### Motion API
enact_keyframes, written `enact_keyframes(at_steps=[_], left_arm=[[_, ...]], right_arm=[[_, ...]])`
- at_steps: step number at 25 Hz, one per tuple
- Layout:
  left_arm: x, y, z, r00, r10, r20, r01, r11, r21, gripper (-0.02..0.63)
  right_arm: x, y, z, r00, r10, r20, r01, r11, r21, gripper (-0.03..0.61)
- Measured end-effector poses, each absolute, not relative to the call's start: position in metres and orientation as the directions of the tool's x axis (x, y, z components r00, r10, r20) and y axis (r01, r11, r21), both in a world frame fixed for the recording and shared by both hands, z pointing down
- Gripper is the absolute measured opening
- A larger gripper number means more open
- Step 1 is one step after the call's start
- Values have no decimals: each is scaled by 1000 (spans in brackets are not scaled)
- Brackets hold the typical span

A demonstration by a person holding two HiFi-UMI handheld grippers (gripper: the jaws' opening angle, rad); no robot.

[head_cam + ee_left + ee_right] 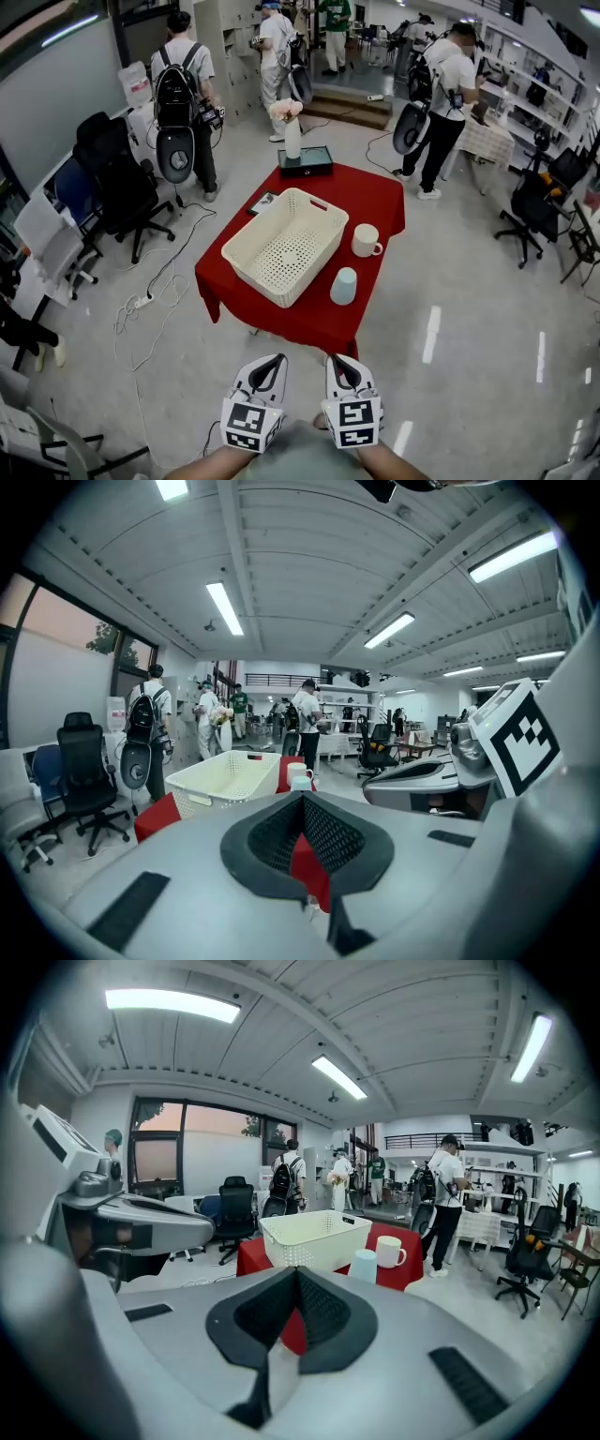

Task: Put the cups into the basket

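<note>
The left gripper (270,367) and right gripper (339,367) were both closed and empty. Well ahead of them, a pale blue cup (343,286) and a white mug (366,240) stood just right of the basket (242,251). The right gripper should probably open wide, then take the nearer blue cup.
</note>
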State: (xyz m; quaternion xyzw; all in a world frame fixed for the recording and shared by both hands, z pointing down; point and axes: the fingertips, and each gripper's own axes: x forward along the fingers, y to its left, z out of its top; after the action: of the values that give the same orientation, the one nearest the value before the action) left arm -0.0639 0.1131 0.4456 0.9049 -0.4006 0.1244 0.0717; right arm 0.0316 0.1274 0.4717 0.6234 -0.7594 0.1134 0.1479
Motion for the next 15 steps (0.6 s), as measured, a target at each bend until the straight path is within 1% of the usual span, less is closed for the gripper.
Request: enact_keyframes(at_steps=[7,15], left_arm=[[-33,102,448,635,-719,285,-753,-658,19,6],[-11,99,455,625,-721,300,-759,-650,19,6]], right_arm=[[53,115,471,-216,-908,360,-971,238,17,12],[77,108,480,-218,-903,370,-972,234,-2,12]])
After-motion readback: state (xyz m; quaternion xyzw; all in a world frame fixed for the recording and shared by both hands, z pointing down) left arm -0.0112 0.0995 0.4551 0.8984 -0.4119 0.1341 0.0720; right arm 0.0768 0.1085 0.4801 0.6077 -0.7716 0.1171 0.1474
